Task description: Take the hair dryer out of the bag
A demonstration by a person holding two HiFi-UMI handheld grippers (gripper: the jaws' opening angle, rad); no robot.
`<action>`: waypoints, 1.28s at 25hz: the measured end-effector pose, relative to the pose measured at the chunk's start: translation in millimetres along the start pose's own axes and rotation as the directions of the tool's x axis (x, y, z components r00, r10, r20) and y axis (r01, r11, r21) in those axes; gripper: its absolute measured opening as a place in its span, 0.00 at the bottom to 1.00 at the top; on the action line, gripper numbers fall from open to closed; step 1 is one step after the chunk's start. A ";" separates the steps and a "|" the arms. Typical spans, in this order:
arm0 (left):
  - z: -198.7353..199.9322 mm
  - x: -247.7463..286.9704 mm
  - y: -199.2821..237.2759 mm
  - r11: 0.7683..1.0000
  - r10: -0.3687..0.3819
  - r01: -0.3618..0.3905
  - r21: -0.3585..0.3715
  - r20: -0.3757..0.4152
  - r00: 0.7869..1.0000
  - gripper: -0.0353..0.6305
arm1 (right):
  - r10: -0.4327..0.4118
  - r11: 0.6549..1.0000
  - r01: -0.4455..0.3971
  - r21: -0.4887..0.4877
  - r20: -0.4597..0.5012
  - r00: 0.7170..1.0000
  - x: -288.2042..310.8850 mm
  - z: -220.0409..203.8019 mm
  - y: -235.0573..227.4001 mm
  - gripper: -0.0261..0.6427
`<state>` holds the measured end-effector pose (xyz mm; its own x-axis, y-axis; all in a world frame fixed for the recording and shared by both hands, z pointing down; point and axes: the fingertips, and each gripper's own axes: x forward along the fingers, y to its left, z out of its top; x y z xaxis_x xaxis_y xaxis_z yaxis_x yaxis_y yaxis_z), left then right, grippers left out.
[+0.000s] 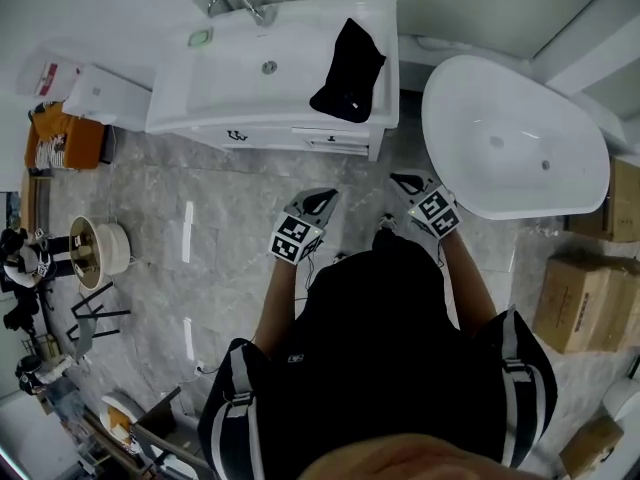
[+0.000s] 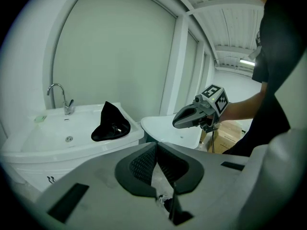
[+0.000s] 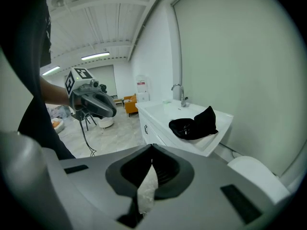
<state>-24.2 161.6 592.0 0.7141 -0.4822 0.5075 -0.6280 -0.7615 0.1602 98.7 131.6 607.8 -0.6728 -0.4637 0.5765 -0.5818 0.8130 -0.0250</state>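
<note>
A black bag [image 1: 347, 71] lies slumped on the right side of the white vanity sink [image 1: 240, 78], with something small and shiny showing in its open mouth [image 2: 114, 127]. No hair dryer shows clearly. My left gripper [image 1: 324, 197] and right gripper [image 1: 401, 180] are held side by side over the floor in front of the vanity, short of the bag, both shut with nothing between the jaws. In the left gripper view the bag [image 2: 111, 123] sits ahead and left, with the right gripper [image 2: 178, 121] to its right. From the right gripper view the bag [image 3: 194, 125] is ahead and right, the left gripper [image 3: 109, 110] at left.
A white bathtub [image 1: 510, 138] stands right of the vanity. A chrome faucet [image 1: 240, 6] rises at the sink's back. Cardboard boxes [image 1: 580, 303] sit at the right, an orange seat [image 1: 65, 138] and a round white stool [image 1: 98, 248] at the left. The floor is grey marble tile.
</note>
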 end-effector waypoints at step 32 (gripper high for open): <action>33.9 64.2 84.5 0.964 0.089 -0.061 -0.258 0.100 0.991 0.08 | 0.099 0.989 -0.108 -0.102 -0.089 0.991 60.0 28.1 -95.9 0.13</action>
<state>-20.8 51.6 609.4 0.6824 -0.5890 0.4329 -0.7289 -0.5931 0.3421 101.3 15.9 621.9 -0.6838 -0.3473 0.6417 -0.4559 0.8900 -0.0041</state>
